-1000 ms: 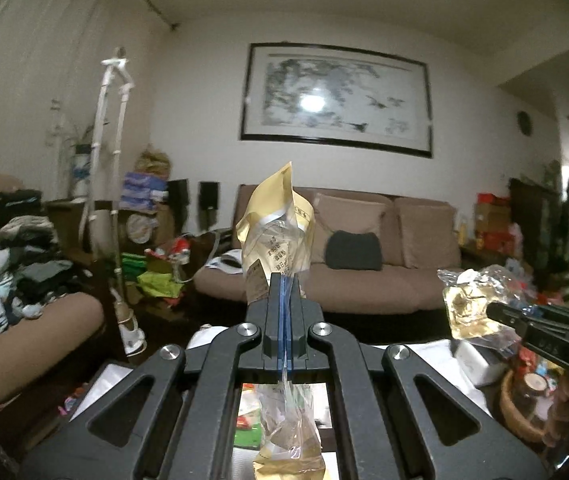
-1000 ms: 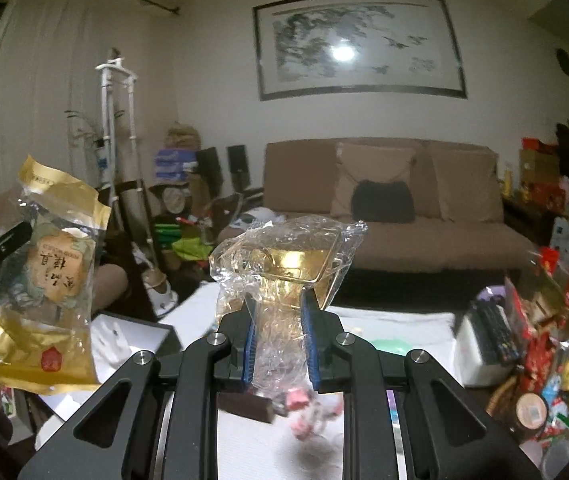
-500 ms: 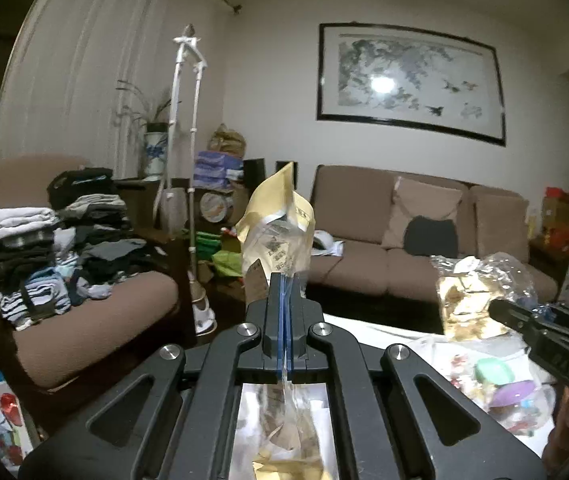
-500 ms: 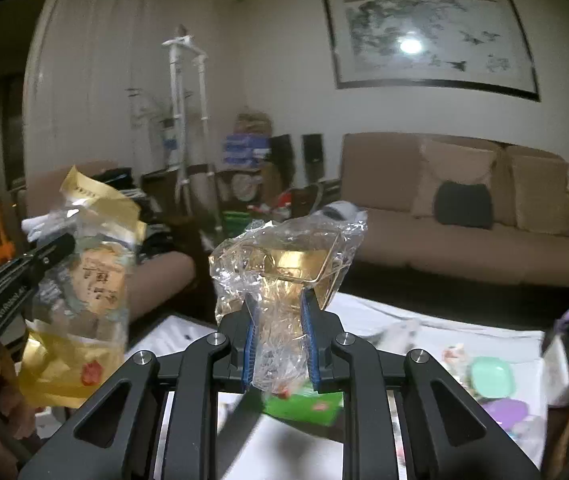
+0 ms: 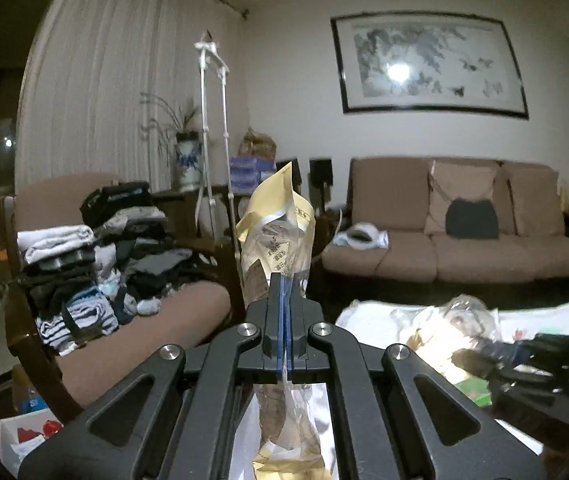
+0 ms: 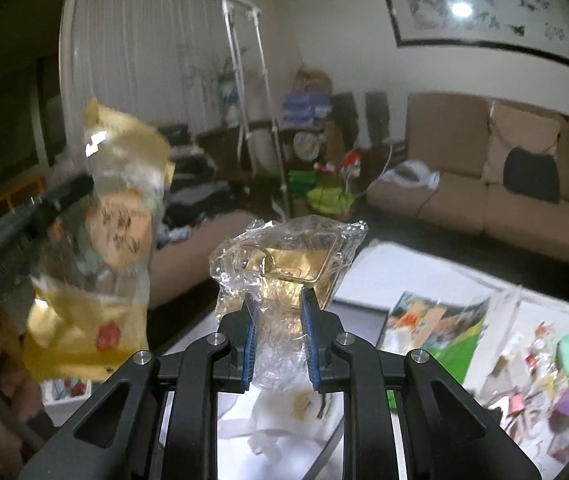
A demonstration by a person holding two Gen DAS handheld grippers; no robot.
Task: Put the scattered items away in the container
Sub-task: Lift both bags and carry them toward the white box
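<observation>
Swinging leftward since a second ago, both loads are carried: yellow snack packet [image 5: 274, 220] clamped in left gripper [image 5: 284, 296], clear wrapped pastry [image 6: 284, 256] clenched in right gripper [image 6: 278, 312], at twelve o'clock; container unseen.

The left tongs [image 5: 284, 292] are black with blue pads and hold a yellow and see-through snack bag [image 5: 278, 236] with dark writing. The right tongs [image 6: 278, 312] are black and blue too, around a clear crinkly wrapper [image 6: 284, 252] with gold inside. The sofa [image 5: 456, 236] is brown. The counter [image 6: 416, 276] is white.
</observation>
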